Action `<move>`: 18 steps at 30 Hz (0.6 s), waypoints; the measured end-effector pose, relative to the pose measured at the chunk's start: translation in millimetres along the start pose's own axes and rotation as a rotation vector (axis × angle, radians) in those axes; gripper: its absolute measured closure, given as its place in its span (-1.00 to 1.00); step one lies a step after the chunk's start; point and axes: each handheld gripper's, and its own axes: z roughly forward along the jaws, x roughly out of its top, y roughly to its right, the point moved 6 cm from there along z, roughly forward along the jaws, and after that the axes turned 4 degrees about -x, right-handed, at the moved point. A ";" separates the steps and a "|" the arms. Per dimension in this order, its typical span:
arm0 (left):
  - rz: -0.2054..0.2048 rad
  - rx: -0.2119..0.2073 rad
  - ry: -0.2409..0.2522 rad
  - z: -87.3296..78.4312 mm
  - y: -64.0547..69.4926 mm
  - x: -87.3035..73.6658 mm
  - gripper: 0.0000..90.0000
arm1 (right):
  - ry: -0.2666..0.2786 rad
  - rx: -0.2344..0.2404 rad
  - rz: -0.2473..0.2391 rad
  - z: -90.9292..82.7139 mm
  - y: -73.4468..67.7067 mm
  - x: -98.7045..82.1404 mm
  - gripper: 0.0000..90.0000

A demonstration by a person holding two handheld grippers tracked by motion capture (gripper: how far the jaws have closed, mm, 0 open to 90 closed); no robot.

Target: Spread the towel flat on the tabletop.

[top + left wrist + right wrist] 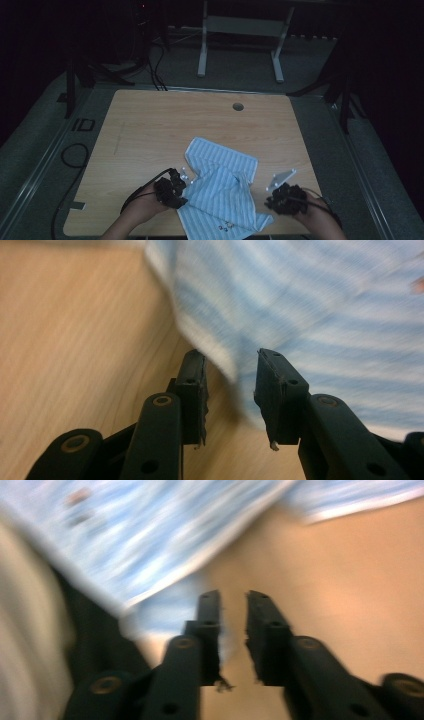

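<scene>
Wooden table (150, 130), rumpled striped cloth (220, 192), parted left tongs (231, 371) at its edge

The cloth (220, 187) was striped in light blue and white, with a white edge, and a small dark motif was printed near one corner. The table (150, 130) was of light wood colour with a fine grain pattern, and a dark round hole (238, 106) was seen in it. The left gripper (231, 371) and the right gripper (231, 600) were black. The floor (40, 150) was grey. The frame (240, 30) behind the table was white.
</scene>
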 end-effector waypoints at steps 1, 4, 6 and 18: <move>0.011 0.003 0.018 -1.6 5.1 4.8 0.45 | 0.013 -0.016 0.005 0.5 10.4 7.8 0.96; 0.099 -0.021 0.023 -2.0 28.4 19.1 0.56 | 0.036 -0.033 0.044 12.9 37.5 35.4 1.00; 0.143 -0.042 0.030 1.9 44.6 27.1 0.57 | 0.025 -0.029 0.045 25.8 46.2 48.2 1.00; 0.224 -0.141 -0.108 47.9 72.3 21.2 0.99 | -0.095 -0.056 0.093 100.5 80.4 82.2 1.00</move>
